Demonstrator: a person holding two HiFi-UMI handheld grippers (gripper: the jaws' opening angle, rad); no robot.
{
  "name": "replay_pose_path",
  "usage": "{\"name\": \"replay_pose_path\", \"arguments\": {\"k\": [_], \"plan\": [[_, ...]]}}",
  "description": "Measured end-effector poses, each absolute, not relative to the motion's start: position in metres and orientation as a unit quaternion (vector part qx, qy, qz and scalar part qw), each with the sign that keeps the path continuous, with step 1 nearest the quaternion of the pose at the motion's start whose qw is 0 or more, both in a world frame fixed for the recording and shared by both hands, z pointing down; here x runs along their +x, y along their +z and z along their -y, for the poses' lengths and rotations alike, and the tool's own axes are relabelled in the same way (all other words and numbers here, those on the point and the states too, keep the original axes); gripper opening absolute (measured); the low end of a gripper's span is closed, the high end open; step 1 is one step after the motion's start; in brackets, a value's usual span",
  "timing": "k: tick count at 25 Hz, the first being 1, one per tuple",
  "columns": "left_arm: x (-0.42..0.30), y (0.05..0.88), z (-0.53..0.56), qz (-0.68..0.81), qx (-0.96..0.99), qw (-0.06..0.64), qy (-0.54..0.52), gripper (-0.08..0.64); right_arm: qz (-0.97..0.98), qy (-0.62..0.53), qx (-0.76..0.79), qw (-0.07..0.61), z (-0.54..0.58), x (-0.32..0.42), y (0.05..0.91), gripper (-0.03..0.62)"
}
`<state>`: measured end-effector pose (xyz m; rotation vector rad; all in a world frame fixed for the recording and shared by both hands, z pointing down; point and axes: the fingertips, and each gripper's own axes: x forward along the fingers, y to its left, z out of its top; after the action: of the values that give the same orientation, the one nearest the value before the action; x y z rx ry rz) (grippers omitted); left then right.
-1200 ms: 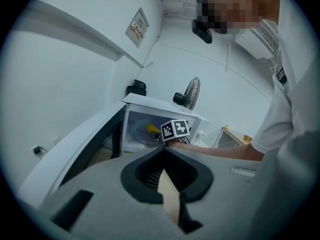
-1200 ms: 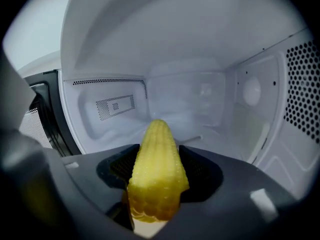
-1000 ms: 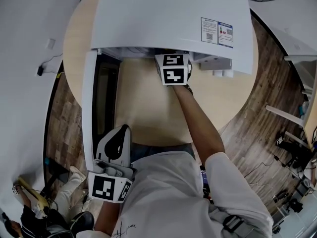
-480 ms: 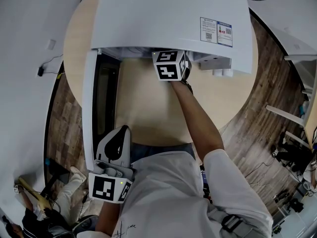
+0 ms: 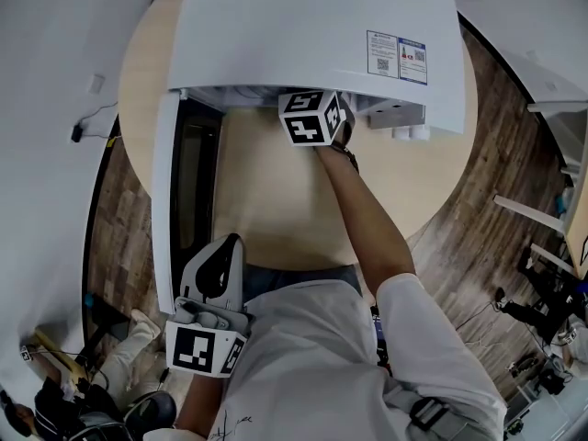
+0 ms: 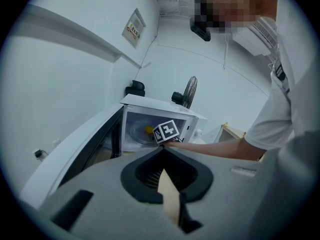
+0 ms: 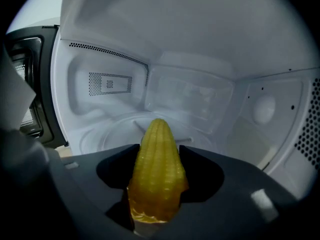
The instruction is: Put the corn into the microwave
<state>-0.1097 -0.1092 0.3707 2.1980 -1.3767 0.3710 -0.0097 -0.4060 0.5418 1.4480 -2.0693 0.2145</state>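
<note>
One second's change: right gripper (image 7: pixel 155 186), jaws clamped on corn (image 7: pixel 157 156), reached deeper into open microwave (image 5: pixel 312 35), so drop-off looks close; left gripper (image 6: pixel 165 184) jaws narrow, empty.

Overhead head view, right gripper view seemingly inside shared microwave (image 5: pixel 276 35)

The right arm (image 5: pixel 365 220) stretches straight forward, with the right gripper (image 7: pixel 156 184) pushed through the open front of the microwave (image 5: pixel 312 35). Its jaws clamp the corn (image 7: pixel 157 164). The left gripper (image 6: pixel 169 194) is held low against the torso, well short of the microwave, its jaws together with nothing between them.
</note>
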Motion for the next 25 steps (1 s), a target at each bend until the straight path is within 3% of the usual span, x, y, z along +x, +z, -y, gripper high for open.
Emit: {"name": "replay_pose_path", "arguments": {"k": [12, 20, 25], "plan": [[-0.098, 0.366, 0.1, 0.504, 0.814, 0.256, 0.135, -0.008, 0.779, 0.076, 0.542, 0.307, 0.406, -0.01, 0.543, 0.264], [-0.081, 0.36, 0.096, 0.488, 0.826, 0.25, 0.131, -0.008, 0.781, 0.101, 0.536, 0.305, 0.406, -0.004, 0.541, 0.345], [-0.078, 0.358, 0.094, 0.485, 0.828, 0.25, 0.131, -0.008, 0.789, 0.108, 0.528, 0.296, 0.398, -0.007, 0.538, 0.363]]}}
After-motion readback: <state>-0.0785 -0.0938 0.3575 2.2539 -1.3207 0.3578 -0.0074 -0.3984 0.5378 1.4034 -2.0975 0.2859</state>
